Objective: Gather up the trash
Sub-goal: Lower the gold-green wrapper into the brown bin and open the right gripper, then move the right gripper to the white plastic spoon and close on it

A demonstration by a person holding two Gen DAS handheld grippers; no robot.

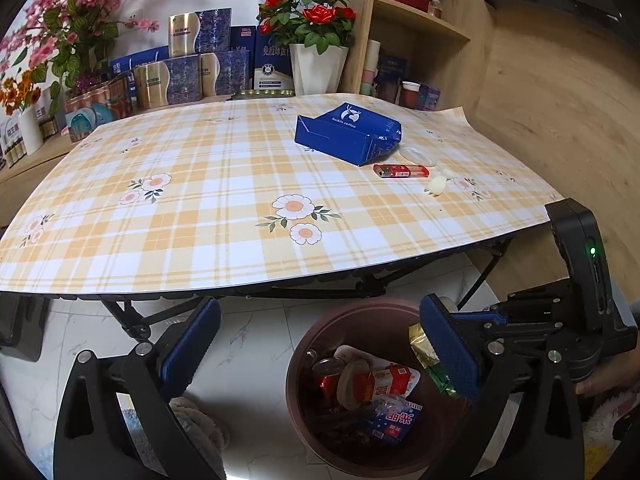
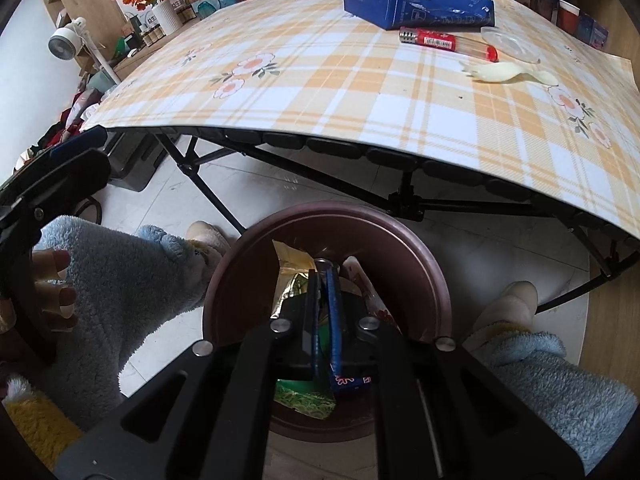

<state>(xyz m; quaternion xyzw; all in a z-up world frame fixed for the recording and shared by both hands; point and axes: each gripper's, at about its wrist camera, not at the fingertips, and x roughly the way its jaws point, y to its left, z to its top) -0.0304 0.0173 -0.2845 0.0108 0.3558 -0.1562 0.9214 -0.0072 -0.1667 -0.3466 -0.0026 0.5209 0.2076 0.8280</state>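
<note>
A brown bin [image 1: 304, 364] stands on the floor below the table's front edge, holding a red can, a red carton and a blue packet. My right gripper [image 2: 326, 276] is shut on a gold and green wrapper [image 2: 292, 264] and holds it over the bin [image 2: 400, 240]; the wrapper also shows in the left wrist view [image 1: 426, 354]. My left gripper [image 1: 316, 344] is open and empty beside the bin. On the table lie a blue paper bag [image 1: 346, 132], a red lighter [image 1: 400, 170], a clear lid [image 1: 416, 155] and a white plastic spoon [image 2: 504, 72].
The checked table [image 1: 200, 216] stands on black folding legs. Boxes, a white vase of red roses [image 1: 316, 40] and wooden shelves [image 1: 420, 20] lie behind it. A white fan [image 2: 64, 40] stands at the left. The person's blue fleece sleeves and slippers are around the bin.
</note>
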